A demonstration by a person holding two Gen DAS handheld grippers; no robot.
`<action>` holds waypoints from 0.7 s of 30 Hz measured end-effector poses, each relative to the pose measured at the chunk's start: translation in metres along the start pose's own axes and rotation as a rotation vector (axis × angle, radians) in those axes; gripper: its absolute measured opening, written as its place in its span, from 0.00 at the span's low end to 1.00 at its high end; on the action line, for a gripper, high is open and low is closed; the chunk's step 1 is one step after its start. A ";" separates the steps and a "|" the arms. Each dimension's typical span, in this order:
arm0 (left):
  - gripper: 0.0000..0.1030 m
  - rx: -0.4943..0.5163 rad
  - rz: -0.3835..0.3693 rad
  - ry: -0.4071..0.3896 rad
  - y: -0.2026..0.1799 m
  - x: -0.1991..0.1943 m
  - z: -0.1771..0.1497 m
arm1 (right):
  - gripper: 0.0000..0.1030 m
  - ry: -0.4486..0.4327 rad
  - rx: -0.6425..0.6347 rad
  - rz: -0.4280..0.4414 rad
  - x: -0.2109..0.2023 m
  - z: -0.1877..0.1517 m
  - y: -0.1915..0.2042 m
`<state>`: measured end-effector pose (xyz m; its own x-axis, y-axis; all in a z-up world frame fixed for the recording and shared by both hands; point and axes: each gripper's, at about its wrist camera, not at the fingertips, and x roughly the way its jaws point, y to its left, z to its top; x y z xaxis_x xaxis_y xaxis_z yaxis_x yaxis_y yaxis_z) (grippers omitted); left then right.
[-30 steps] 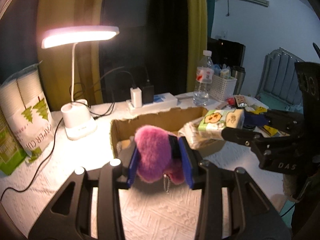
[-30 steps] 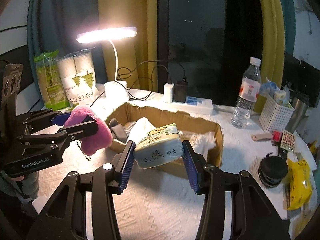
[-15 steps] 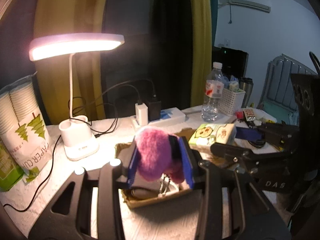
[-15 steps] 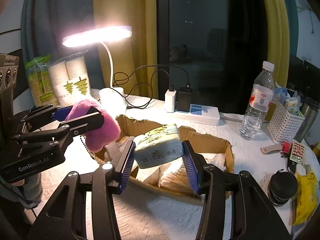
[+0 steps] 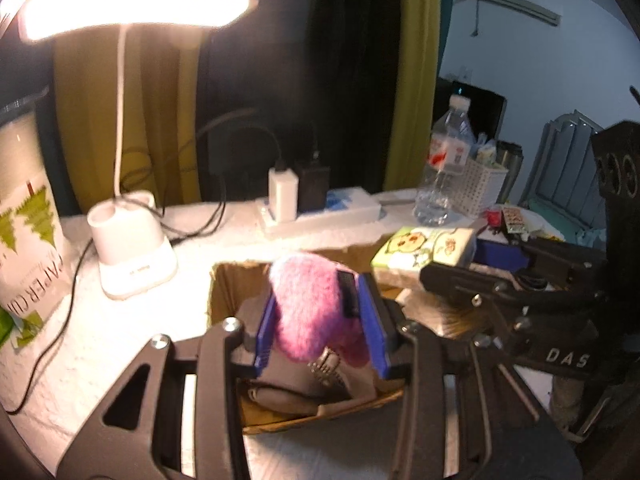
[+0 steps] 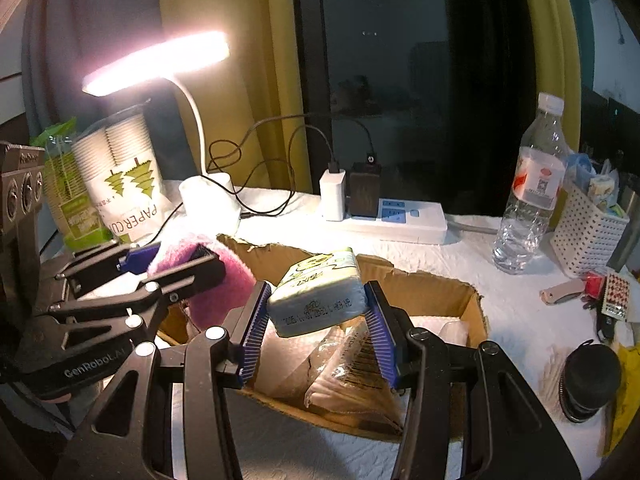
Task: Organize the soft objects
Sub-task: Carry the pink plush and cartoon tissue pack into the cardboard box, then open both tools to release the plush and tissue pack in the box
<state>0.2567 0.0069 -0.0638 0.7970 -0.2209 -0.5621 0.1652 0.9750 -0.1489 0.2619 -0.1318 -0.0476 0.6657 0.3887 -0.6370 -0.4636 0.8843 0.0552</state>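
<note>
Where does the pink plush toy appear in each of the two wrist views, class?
Left wrist view: pink plush toy at lower centre, between the left gripper pads, over the cardboard box.
Right wrist view: left of centre, in the other gripper.
Shared landmark: the lit desk lamp.

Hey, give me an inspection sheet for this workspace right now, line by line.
Surface: table with white textured cover.
Job's things: pink plush and tissue pack held over the open cardboard box; packets already inside.
Clutter: water bottle, white basket, paper cups, black lid.
Grippers: left tool shut on plush; right tool shut on tissue pack.
Cables: black leads from power strip and lit lamp.
Surroundings: dark window, yellow curtains.
</note>
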 end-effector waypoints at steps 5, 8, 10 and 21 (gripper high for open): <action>0.41 -0.019 -0.006 0.039 0.004 0.010 -0.003 | 0.49 0.021 0.024 0.011 0.012 -0.003 -0.004; 0.42 -0.010 0.001 0.043 0.001 0.008 -0.003 | 0.49 0.037 0.032 0.016 0.015 -0.004 -0.004; 0.48 -0.005 0.011 0.040 0.000 0.006 -0.002 | 0.49 0.036 0.036 0.016 0.013 -0.003 -0.004; 0.68 -0.029 0.046 -0.008 0.003 -0.032 -0.005 | 0.52 -0.005 0.029 -0.012 -0.020 -0.003 0.004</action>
<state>0.2283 0.0168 -0.0503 0.8082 -0.1759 -0.5620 0.1117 0.9828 -0.1470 0.2448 -0.1364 -0.0374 0.6739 0.3793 -0.6340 -0.4384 0.8961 0.0701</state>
